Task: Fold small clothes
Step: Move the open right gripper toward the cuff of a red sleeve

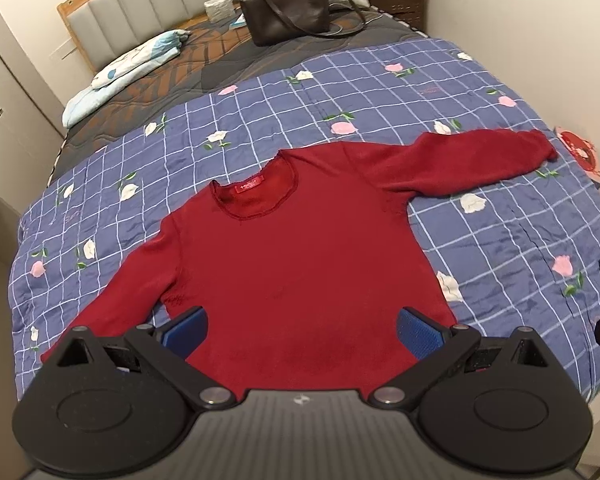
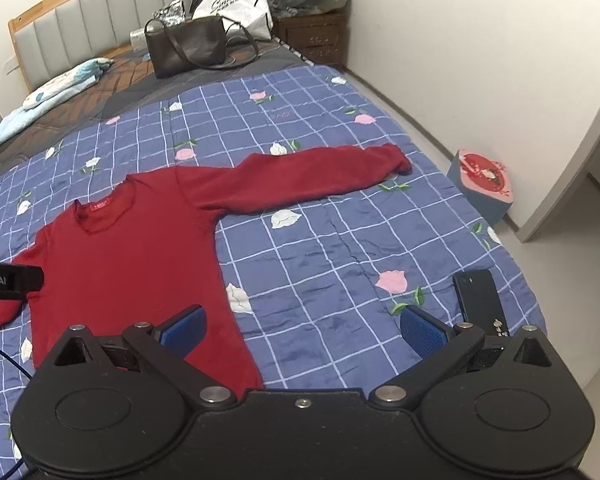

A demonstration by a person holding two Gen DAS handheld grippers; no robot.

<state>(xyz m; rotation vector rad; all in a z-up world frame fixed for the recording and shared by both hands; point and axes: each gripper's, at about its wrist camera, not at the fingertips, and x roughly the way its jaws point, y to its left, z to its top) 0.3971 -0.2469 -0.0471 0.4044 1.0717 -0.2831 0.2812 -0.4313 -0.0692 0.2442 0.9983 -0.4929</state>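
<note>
The dark red long-sleeved knit top (image 1: 300,256) lies flat on the blue checked floral quilt (image 1: 500,240), sleeves spread for folding; left claw (image 1: 300,326) and right claw (image 2: 302,326) hover spread wide, empty

My left gripper (image 1: 302,330) has a ribbed grey housing with a small pale emblem, black linkage arms on silver pivot screws, round black discs and blue textured pads (image 1: 186,330). My right gripper (image 2: 302,330) matches it, though its housing is plain black with one centre screw.

Red long-sleeved sweater (image 1: 300,256) flat, sleeves outspread
</note>
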